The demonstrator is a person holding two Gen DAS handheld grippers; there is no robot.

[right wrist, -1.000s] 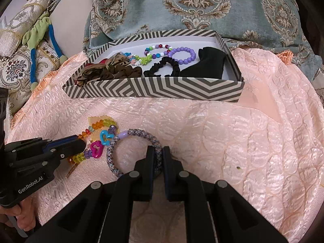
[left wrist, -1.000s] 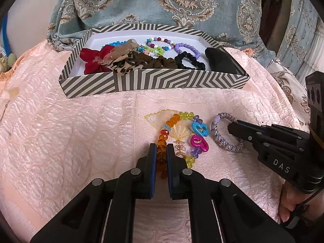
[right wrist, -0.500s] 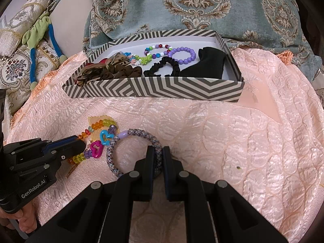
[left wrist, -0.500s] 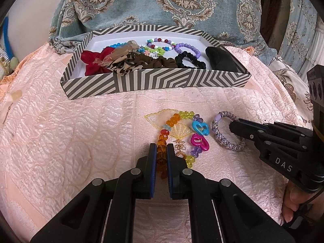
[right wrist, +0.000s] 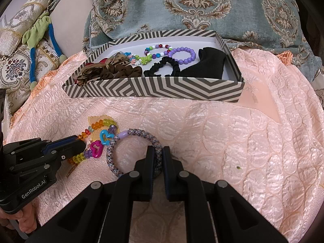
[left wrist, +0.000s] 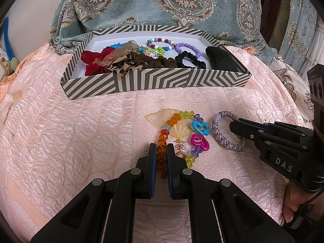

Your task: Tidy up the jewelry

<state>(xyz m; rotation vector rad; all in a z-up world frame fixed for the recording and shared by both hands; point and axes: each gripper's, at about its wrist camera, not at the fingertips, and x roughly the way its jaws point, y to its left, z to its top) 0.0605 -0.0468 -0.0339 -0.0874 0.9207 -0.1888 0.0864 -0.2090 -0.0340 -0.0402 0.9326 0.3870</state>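
Note:
A bracelet of coloured beads (left wrist: 175, 119) with blue and pink heart charms lies on the pink quilt. My left gripper (left wrist: 161, 148) is shut on its amber beads, and that gripper (right wrist: 78, 142) shows at the left of the right wrist view, beside the bracelet of coloured beads (right wrist: 101, 124). Just right of it lies a woven lilac ring bracelet (left wrist: 224, 139). My right gripper (right wrist: 157, 151) is shut on the near side of this ring bracelet (right wrist: 119, 147); it (left wrist: 232, 124) enters the left wrist view from the right. Behind both stands a striped box (left wrist: 162, 82) holding bead bracelets and scrunchies.
The striped box (right wrist: 154, 89) holds a red flower piece (left wrist: 95, 60), brown scrunchies (left wrist: 154, 60), a black scrunchie (right wrist: 164, 66), a purple bead bracelet (right wrist: 182, 55) and a black cloth (right wrist: 208, 64). Patterned blue cushions rise behind. A hand (left wrist: 293, 204) grips the right tool.

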